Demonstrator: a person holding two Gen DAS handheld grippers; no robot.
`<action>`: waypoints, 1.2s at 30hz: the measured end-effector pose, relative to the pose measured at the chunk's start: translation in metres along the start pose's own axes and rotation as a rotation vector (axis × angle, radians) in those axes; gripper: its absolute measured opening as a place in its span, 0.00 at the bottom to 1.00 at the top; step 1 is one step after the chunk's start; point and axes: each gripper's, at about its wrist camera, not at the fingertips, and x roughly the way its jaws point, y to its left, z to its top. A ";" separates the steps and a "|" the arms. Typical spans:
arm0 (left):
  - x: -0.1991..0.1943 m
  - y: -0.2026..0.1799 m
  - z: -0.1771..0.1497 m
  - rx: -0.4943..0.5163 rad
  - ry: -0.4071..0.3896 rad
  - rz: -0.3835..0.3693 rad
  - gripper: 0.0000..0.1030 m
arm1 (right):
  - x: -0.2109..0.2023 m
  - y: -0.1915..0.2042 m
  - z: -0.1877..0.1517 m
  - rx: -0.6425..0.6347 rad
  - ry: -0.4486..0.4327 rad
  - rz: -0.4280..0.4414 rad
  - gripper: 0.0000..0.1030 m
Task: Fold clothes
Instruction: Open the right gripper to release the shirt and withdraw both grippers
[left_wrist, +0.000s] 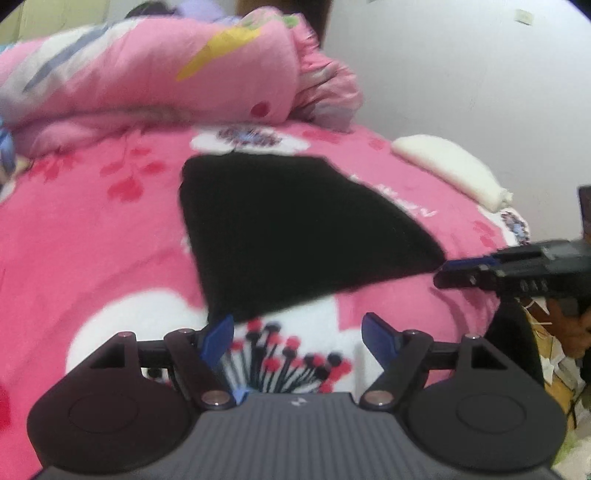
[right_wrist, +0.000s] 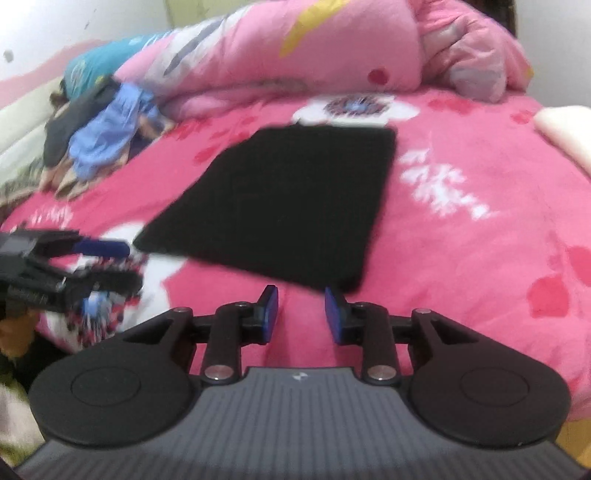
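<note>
A black garment (left_wrist: 291, 236) (right_wrist: 291, 203) lies flat and folded into a rectangle on the pink flowered bedspread (left_wrist: 92, 229) (right_wrist: 480, 240). My left gripper (left_wrist: 299, 336) is open just short of the garment's near left corner, with nothing between its blue pads. My right gripper (right_wrist: 301, 314) is open at the near right corner, also holding nothing. In the left wrist view the right gripper (left_wrist: 517, 266) comes in from the right by the garment's corner. The left gripper (right_wrist: 66, 254) enters the right wrist view at the left edge.
A rolled pink quilt (left_wrist: 166, 74) (right_wrist: 332, 48) lies across the far side of the bed. A pile of blue and dark clothes (right_wrist: 103, 136) sits at the far left. A white pillow (left_wrist: 454, 170) rests at the right edge by the wall.
</note>
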 end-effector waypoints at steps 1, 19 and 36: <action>0.005 -0.004 0.007 0.013 -0.008 -0.009 0.75 | 0.003 0.000 0.007 0.011 -0.025 -0.009 0.26; 0.027 -0.040 0.007 0.080 -0.002 -0.137 0.77 | 0.015 -0.001 0.022 -0.020 -0.091 -0.048 0.27; 0.029 -0.045 -0.006 -0.051 0.028 -0.165 0.83 | -0.020 -0.024 -0.019 0.153 -0.034 -0.087 0.43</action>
